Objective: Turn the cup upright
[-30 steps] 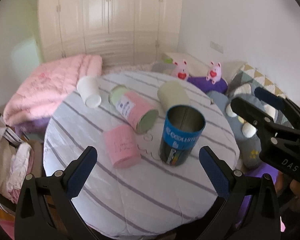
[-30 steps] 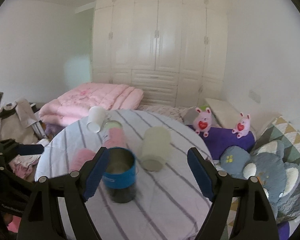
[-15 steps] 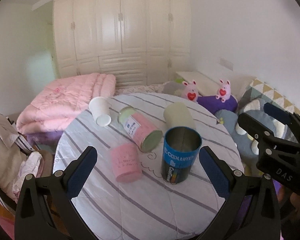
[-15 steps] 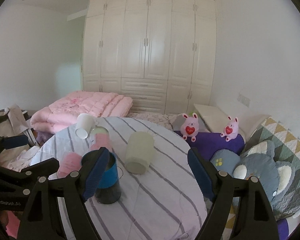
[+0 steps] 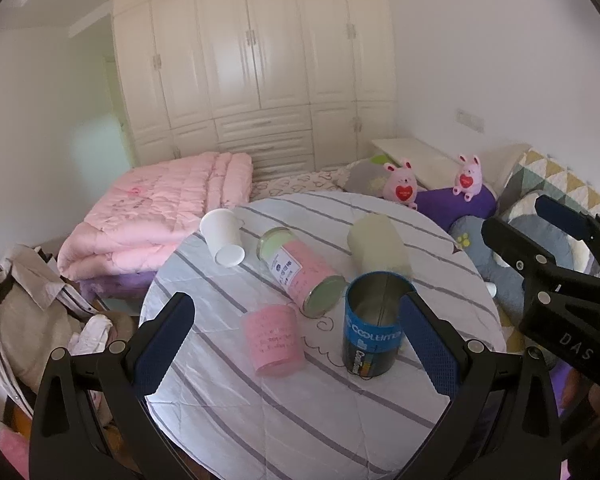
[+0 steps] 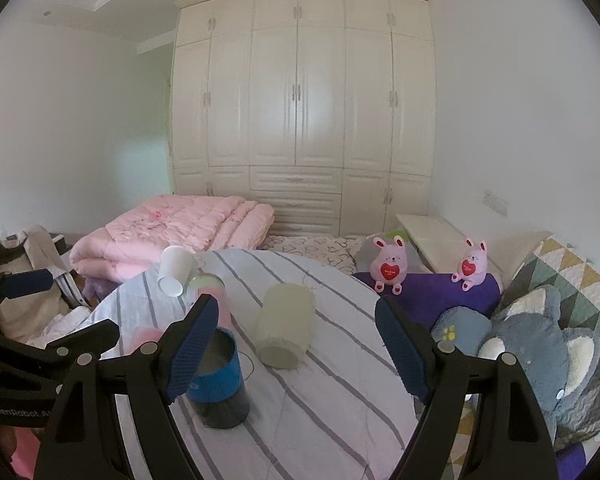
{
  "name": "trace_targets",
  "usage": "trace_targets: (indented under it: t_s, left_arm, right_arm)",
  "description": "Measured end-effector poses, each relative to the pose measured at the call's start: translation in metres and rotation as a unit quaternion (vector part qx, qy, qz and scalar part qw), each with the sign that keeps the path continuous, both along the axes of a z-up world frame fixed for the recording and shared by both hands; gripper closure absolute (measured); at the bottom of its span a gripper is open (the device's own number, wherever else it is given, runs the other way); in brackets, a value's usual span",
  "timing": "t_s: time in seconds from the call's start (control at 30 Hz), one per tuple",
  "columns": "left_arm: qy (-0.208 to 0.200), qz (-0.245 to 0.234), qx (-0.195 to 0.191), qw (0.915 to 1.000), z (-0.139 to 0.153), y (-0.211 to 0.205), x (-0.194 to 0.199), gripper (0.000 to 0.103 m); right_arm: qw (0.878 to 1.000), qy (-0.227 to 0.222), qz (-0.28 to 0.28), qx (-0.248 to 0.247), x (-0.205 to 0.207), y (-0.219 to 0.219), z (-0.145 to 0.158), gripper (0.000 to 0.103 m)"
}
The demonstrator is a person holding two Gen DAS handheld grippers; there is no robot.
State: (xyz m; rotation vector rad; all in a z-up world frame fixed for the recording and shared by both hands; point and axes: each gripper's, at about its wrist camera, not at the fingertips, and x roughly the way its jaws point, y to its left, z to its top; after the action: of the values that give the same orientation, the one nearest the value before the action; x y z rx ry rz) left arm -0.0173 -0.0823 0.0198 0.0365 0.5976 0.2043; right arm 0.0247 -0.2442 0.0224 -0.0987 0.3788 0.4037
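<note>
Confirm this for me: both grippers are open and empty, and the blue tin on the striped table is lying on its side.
Not quite. The blue tin stands upright with its open mouth facing up, as the left wrist view shows. The rest holds: the left gripper and right gripper are open and empty, and the tin is on the striped table.
</note>
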Motion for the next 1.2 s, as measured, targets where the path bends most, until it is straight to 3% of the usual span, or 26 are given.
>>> trace_targets:
  t_s: [0.27, 0.67, 1.2]
  left_arm:
    - [0.008, 0.003, 0.001, 1.0, 0.014, 0.0, 0.01, 0.0]
    - [-0.012, 0.007, -0.008, 0.9999, 0.027, 0.006, 0.014, 0.0]
    - [-0.075, -0.006, -0.009, 0.9971, 0.033, 0.007, 0.0, 0.0]
  right_arm:
    - [1.0, 0.009, 0.004, 0.004, 0.011, 0.0, 0.009, 0.021]
    - [1.0, -0.001, 0.011, 0.002, 0.015, 0.008, 0.021, 0.021]
    - [0.998, -0.051, 0.008, 0.018, 0.002, 0.007, 0.029, 0.021]
